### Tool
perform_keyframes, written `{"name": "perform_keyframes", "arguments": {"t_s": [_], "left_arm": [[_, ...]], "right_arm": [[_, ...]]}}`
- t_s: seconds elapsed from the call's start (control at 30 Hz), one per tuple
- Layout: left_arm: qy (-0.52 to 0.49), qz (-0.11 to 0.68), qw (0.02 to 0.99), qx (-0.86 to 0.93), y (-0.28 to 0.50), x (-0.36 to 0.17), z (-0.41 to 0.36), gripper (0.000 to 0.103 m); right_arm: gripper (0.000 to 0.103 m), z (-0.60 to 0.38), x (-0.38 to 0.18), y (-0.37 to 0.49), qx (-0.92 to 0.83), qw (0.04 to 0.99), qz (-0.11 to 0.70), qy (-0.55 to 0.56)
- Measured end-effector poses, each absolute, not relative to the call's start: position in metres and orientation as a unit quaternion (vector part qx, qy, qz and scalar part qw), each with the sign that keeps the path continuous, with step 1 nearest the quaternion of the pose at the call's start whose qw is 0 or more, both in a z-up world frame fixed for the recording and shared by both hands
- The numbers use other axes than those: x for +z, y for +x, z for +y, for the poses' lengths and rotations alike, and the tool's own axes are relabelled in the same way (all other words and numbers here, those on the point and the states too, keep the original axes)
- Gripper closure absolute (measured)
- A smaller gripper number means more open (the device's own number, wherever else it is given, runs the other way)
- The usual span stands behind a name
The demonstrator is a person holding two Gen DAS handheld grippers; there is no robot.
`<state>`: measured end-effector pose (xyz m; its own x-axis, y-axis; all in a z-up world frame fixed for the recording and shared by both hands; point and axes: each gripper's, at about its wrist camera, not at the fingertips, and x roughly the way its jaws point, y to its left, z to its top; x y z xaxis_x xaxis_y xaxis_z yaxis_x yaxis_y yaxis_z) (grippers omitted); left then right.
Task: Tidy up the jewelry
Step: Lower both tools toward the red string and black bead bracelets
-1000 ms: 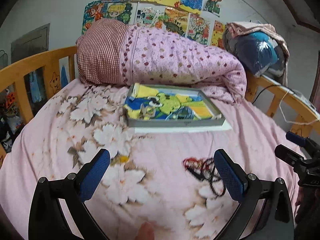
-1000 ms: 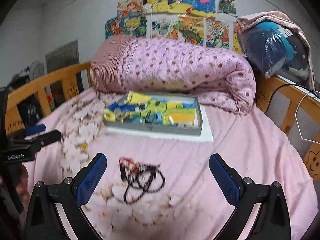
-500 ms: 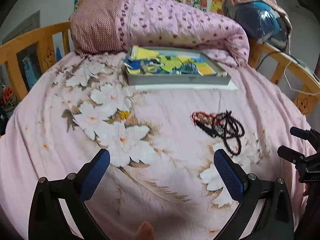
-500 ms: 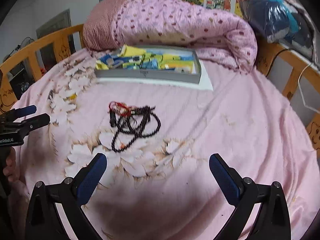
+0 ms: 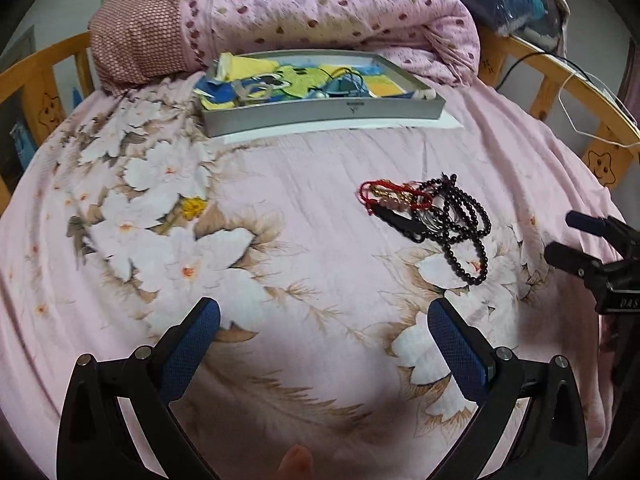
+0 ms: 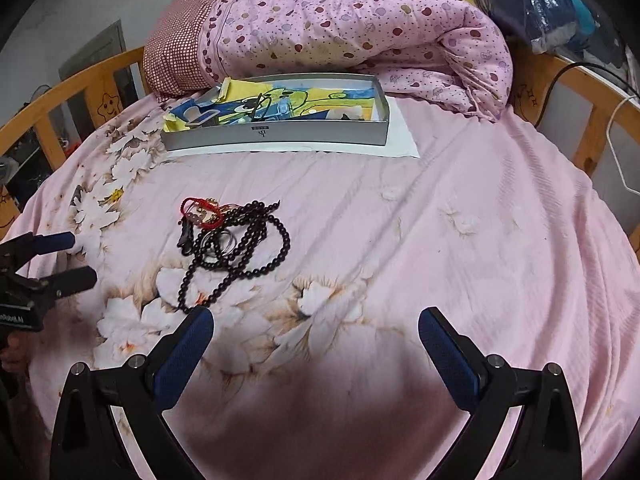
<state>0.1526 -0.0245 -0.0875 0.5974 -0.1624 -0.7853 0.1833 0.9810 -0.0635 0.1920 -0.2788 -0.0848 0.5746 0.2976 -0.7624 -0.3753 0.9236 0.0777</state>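
Change: both of my grippers have dipped and drawn closer to the pink floral bedsheet (image 6: 460,240) than half a second ago; the jewelry pile now sits larger and nearer in both views.
Jewelry: a tangled heap of dark round-bead strands (image 6: 240,248) (image 5: 464,224), with a red cord bracelet (image 6: 202,210) (image 5: 394,194) at its 11 o'clock edge, a black clip-like piece (image 6: 185,236) (image 5: 400,222) and some silvery rings (image 6: 218,240) in the middle. It lies loose on the sheet, touched by nothing.
Left gripper (image 5: 324,316): I hover low over the sheet with blue-padded jaws spread wide and empty; the pile is at my 1 o'clock, apart from me.
Right gripper (image 6: 316,326): jaws likewise spread wide, nothing between them; the bead heap is at my 11 o'clock, its lowest loop just beyond my left pad.
Fingertip: one bare tip (image 5: 296,462) shows at 6 o'clock in the left view.
Container: a shallow grey rectangular tray (image 6: 276,134) (image 5: 320,114) at 12 o'clock, on a white sheet of paper (image 6: 402,136), lined with a yellow-blue cartoon print and holding several small items too blurred to name.
Backdrop: a rolled pink dotted quilt (image 6: 360,36) behind the tray.
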Motion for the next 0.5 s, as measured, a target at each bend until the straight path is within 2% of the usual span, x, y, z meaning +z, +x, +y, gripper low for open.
{"name": "perform_keyframes", "arguments": {"t_s": [0.23, 0.5], "left_arm": [[-0.016, 0.472, 0.875, -0.104, 0.173, -0.099, -0.031, 0.001], [-0.043, 0.464, 0.877, -0.117, 0.195, -0.096, -0.040, 0.002]], "right_arm": [[0.000, -0.277, -0.092, 0.215, 0.229, 0.875, 0.424, -0.041], [0.000, -0.276, -0.099, 0.236, 0.221, 0.882, 0.412, -0.064]]}}
